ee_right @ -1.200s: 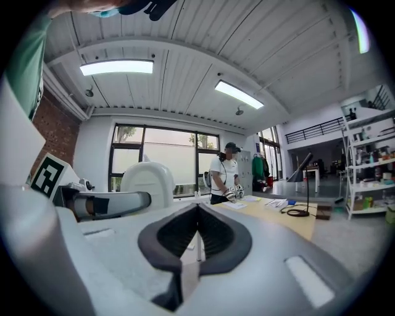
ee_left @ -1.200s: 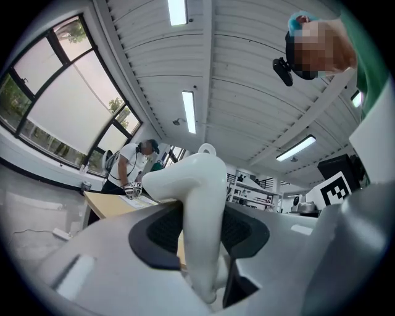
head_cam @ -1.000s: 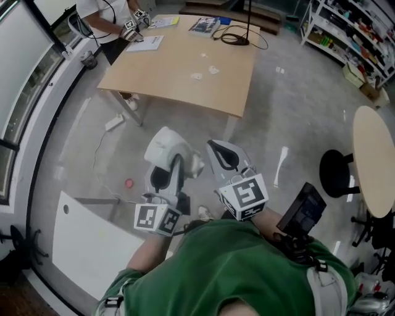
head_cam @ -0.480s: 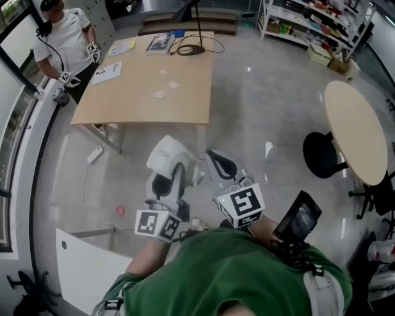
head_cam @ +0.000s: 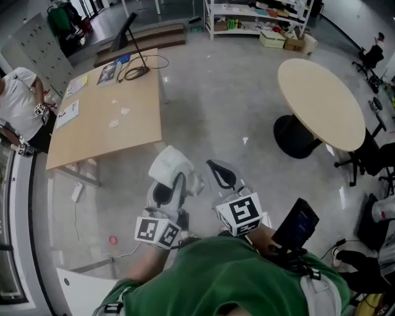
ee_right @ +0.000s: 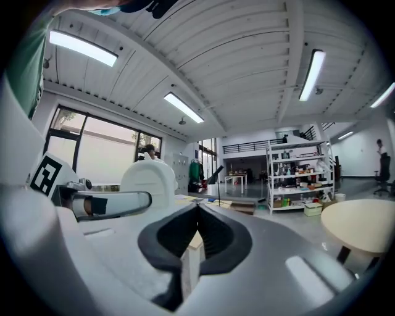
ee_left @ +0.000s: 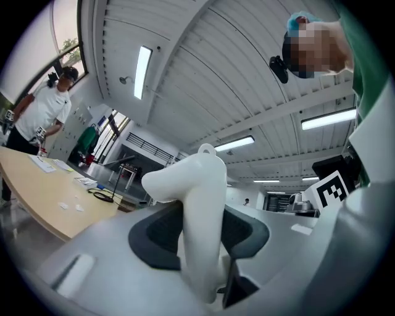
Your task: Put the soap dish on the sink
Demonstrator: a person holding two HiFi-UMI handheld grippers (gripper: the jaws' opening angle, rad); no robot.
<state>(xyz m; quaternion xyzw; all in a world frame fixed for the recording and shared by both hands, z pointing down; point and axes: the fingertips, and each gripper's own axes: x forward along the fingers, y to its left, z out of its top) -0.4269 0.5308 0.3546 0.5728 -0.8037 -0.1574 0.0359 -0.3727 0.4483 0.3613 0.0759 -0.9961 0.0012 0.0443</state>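
The soap dish (head_cam: 172,163) is a white moulded piece, carried in the air in front of my green-clad body. My left gripper (head_cam: 168,182) is shut on it. In the left gripper view the soap dish (ee_left: 198,207) stands upright between the dark pads (ee_left: 154,237), which press on it from both sides. My right gripper (head_cam: 218,166) hangs just to the right of it, shut and empty. In the right gripper view its jaws (ee_right: 196,210) meet at the tips, and the soap dish (ee_right: 148,179) shows at the left. No sink is in any view.
A rectangular wooden table (head_cam: 105,117) with papers and a cable stands ahead on the left, with a person in white (head_cam: 18,105) at its end. A round table (head_cam: 321,102) and black chair base (head_cam: 295,137) are at the right. Shelves (head_cam: 253,15) line the back.
The whole scene has swung left in the head view: the wooden table slid left and the round table came forward. Both grippers kept their place before my body, the dish still held.
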